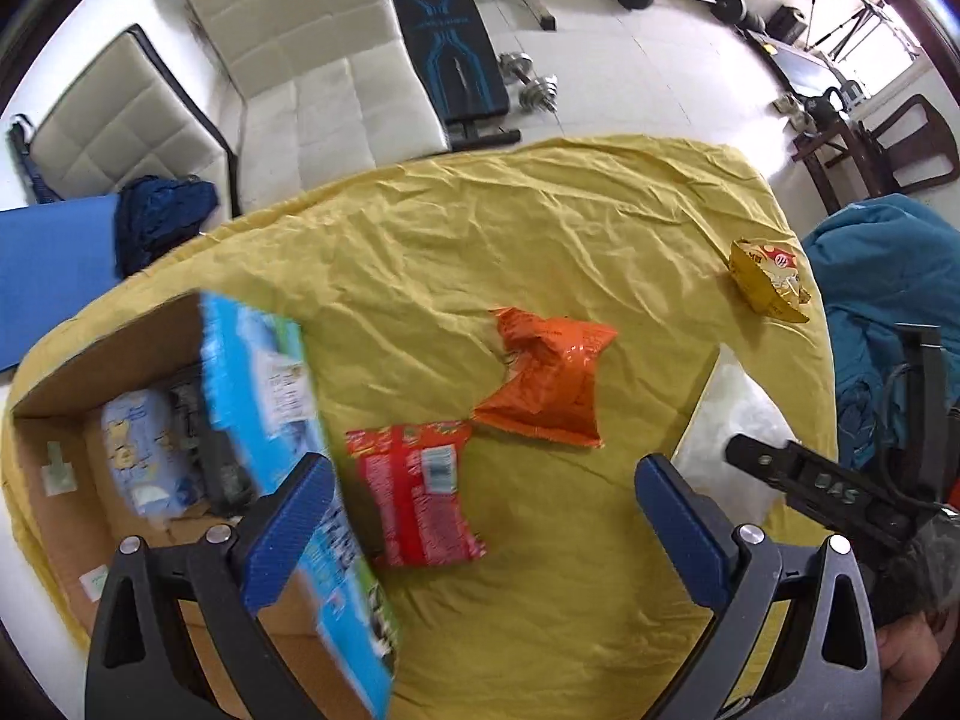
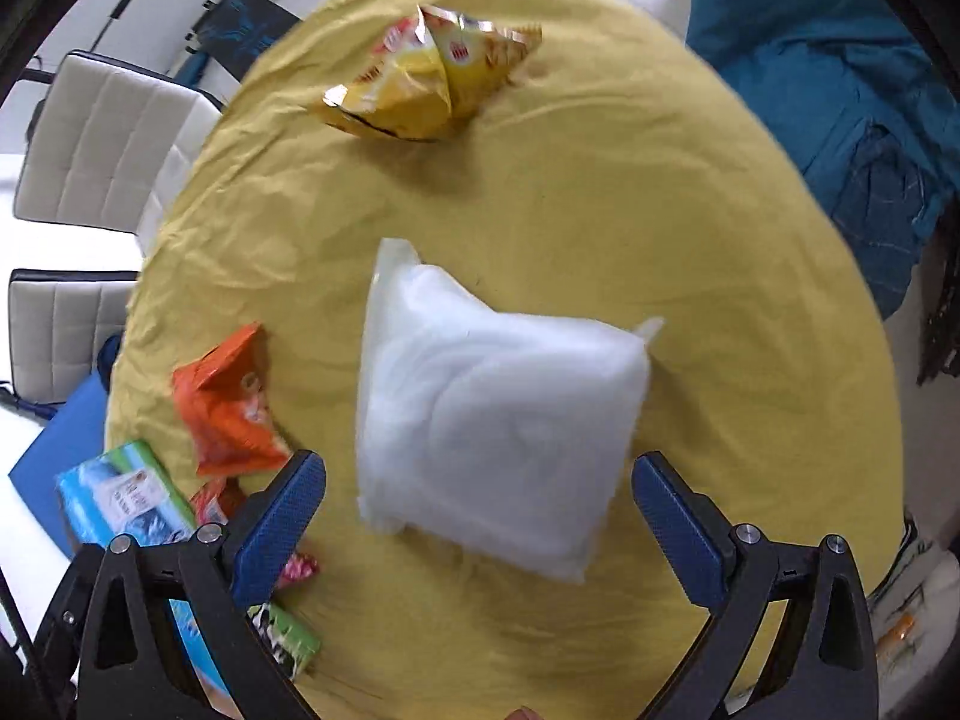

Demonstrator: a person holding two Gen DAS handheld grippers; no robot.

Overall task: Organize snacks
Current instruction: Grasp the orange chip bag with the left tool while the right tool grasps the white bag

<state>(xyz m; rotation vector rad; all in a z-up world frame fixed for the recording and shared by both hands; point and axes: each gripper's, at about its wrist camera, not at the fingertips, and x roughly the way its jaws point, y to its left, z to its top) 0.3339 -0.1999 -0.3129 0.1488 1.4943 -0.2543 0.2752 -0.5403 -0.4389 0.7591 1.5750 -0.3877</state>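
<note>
Yellow cloth (image 1: 540,228) covers a table holding four loose snack bags: one red (image 1: 417,492), one orange (image 1: 549,378), one yellow (image 2: 420,78), one white (image 2: 492,414). One cardboard box (image 1: 114,348) sits at the left edge, its blue-printed side running away from the camera. Both the left gripper (image 1: 486,516) and the right gripper (image 2: 480,516) gape wide, holding nothing.

We are counting one orange packet (image 1: 549,381), one red packet (image 1: 417,492), one yellow packet (image 2: 423,81), one white bag (image 2: 498,420), one cardboard box (image 1: 114,354) and two white chairs (image 1: 300,48), plus one blue carton (image 1: 264,420).
</note>
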